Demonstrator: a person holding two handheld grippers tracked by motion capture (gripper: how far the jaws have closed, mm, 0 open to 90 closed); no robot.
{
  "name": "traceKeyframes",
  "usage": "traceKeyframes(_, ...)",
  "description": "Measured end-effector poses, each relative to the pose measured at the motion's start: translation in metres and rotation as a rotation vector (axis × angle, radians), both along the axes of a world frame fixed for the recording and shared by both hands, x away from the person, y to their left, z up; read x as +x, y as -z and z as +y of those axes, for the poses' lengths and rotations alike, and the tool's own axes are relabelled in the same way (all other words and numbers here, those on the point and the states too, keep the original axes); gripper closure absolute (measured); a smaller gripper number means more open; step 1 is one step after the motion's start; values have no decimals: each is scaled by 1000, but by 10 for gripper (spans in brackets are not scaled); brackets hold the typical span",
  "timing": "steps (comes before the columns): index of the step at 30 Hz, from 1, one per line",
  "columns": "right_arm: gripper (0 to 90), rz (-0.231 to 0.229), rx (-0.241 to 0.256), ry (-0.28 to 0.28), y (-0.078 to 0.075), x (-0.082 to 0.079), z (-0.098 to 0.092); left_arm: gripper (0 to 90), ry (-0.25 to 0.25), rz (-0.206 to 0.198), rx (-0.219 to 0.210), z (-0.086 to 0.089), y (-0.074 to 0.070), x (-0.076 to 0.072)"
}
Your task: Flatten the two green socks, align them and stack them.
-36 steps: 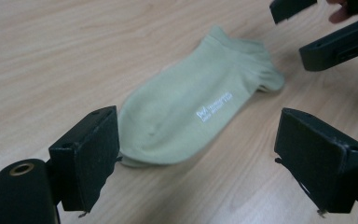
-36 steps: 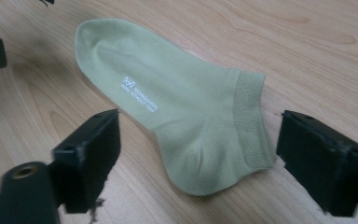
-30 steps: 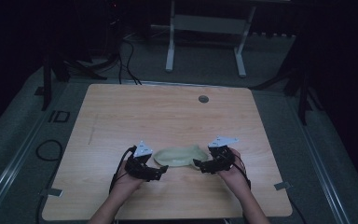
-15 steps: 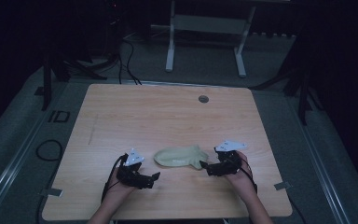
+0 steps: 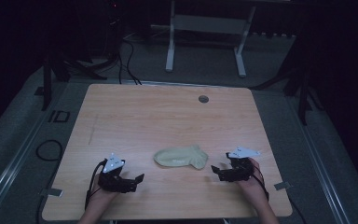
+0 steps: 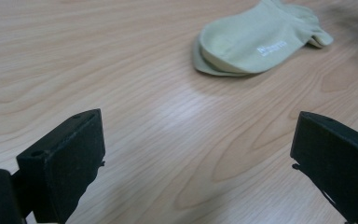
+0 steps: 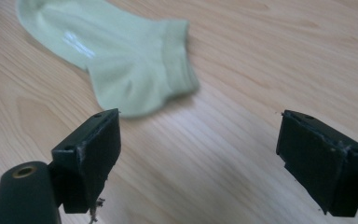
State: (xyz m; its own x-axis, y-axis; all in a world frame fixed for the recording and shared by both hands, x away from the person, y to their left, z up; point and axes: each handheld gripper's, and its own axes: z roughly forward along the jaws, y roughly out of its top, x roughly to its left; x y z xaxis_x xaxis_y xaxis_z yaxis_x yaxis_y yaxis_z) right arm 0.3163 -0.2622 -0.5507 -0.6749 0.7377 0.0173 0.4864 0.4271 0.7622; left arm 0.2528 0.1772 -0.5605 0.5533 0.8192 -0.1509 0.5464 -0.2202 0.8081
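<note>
Pale green ankle sock [image 5: 181, 157], flat on wooden table, white lettering up

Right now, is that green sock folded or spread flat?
Folded: the sock lies doubled on the table, two layered edges showing at its rounded end.

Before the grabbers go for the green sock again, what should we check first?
1. Left gripper open, nothing in it: ok.
2. Right gripper open, nothing in it: ok.
3. Sock lying flat on the table, between both grippers and apart from them: ok.
4. Wood around the sock free of other things: ok.
5. A second sock lying under the top one: it looks so in the left gripper view, but cannot tell for sure.
</note>
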Motion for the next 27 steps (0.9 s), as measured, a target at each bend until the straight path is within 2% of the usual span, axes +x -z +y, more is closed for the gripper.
traceKeyframes(4, 137, 1, 5, 12, 2, -4, -9, 31, -22, 10, -10, 12, 2, -4)
traceKeyframes(8, 135, -9, -11, 9, 1, -10, -19, 32, -51, -7, 12, 21, 7, -10)
traceKeyframes(12, 134, -20, -11, 24, -2, -15, -32, 28, -79, -2, -1, 31, 9, -16)
traceKeyframes(16, 134, -26, -10, 36, -3, -19, -40, 28, -104, -12, 6, 41, 8, -21)
traceKeyframes(21, 120, -15, -19, 66, -2, -25, -51, 28, -119, 5, -12, 57, 7, -28)
traceKeyframes(22, 118, -12, -17, 71, -1, -27, -53, 28, -132, -9, -30, 62, 6, -30)
traceKeyframes(24, 118, -16, -22, 82, 0, -30, -58, 28, -153, -7, -64, 70, 5, -32)
traceKeyframes(27, 118, -32, -5, 123, 2, -36, -68, 28, -178, -7, -56, 78, 5, -34)
